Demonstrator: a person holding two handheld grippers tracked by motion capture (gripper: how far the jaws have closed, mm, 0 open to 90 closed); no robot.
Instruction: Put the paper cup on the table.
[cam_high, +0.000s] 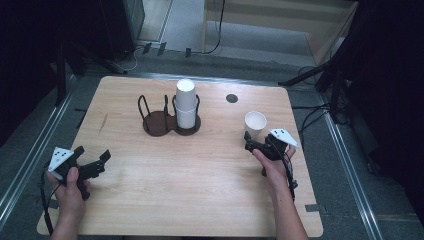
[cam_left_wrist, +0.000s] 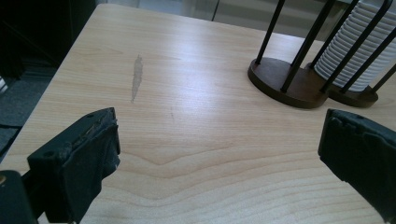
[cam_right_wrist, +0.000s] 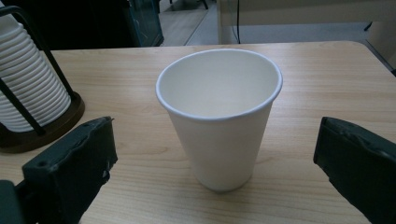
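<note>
Your right gripper (cam_high: 255, 141) sits just behind a white paper cup (cam_high: 255, 123), jaws spread wide and apart from it on both sides; the cup (cam_right_wrist: 219, 116) stands upright and empty on the table (cam_high: 200, 175), near its right edge. Your left gripper (cam_high: 92, 161) rests at the near left, jaws released with bare wood between them. At the table's middle stands a dark holder (cam_high: 164, 120), its right bay bearing a stack of cups (cam_high: 185, 104).
</note>
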